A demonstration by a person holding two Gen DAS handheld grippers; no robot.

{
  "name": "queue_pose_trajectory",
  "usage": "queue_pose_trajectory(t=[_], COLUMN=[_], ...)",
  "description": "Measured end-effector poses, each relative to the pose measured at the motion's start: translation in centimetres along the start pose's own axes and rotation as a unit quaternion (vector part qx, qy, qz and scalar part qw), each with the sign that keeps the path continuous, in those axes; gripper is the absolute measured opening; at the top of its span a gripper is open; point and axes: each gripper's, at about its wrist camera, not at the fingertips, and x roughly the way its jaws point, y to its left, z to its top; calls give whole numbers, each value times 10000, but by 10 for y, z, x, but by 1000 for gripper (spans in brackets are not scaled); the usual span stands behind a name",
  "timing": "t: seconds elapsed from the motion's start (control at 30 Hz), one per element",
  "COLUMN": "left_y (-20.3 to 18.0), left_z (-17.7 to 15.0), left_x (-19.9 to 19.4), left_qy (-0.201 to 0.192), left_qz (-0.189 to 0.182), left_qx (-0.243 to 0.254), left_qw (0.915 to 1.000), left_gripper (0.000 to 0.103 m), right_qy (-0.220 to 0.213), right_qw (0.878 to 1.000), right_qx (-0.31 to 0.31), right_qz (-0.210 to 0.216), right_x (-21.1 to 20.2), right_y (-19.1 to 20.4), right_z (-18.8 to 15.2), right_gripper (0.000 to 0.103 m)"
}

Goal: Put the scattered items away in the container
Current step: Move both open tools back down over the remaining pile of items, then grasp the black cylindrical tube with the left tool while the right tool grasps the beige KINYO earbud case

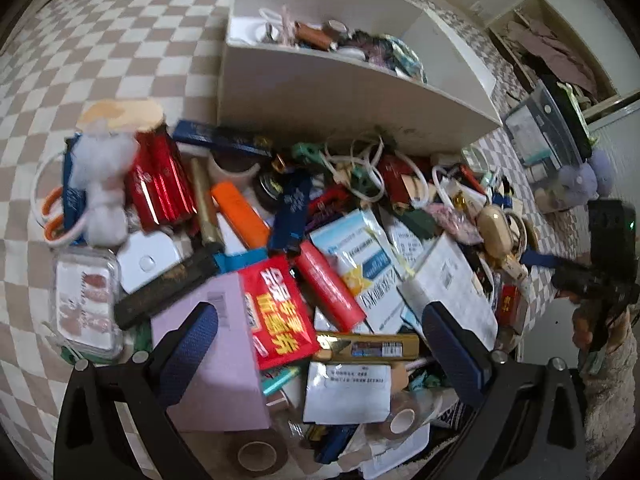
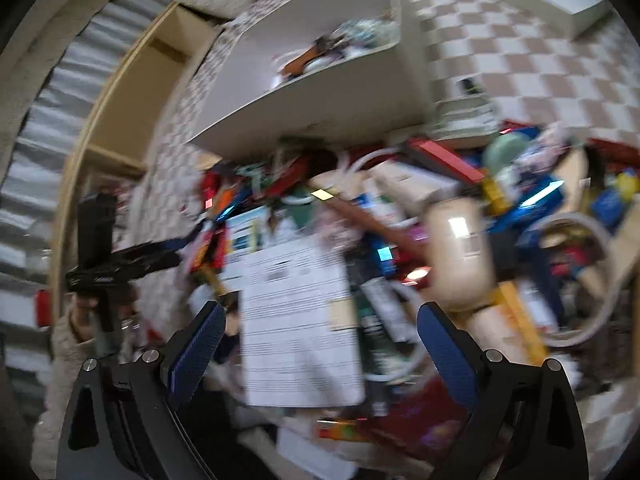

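Note:
A heap of scattered items [image 1: 328, 240] lies on the checkered floor in front of a white open container [image 1: 340, 92] that holds several small things. My left gripper [image 1: 320, 332] hangs open above the heap, over a red packet with yellow characters [image 1: 276, 312] and a gold box [image 1: 368, 346], touching nothing. My right gripper [image 2: 320, 344] is open too, wide above a white printed sheet [image 2: 296, 320], with a beige rounded case [image 2: 460, 252] just off its right finger. The container [image 2: 320, 92] stands beyond the heap in the blurred right wrist view.
A lilac box [image 1: 224, 352] lies by the left finger, tape rolls [image 1: 260, 456] near the bottom edge. A clear plastic case [image 1: 86, 304] and orange-handled scissors [image 1: 54, 216] lie at the heap's left. Wooden shelving [image 1: 560, 48] stands at the right, with a grey plush [image 1: 588, 176] nearby.

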Motion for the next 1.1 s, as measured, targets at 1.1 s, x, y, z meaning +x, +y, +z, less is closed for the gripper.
queue_pose_trajectory(t=[1.1], left_y=[81], left_z=[9], left_x=[16], left_qy=[150], left_qz=[1108], left_qx=[-1880], left_qw=[9758], left_gripper=[103], right_qy=[-353], right_qw=[9958], right_qx=[-34], right_qz=[-845], right_x=[-11], right_y=[-35], right_z=[23], right_gripper=[95])
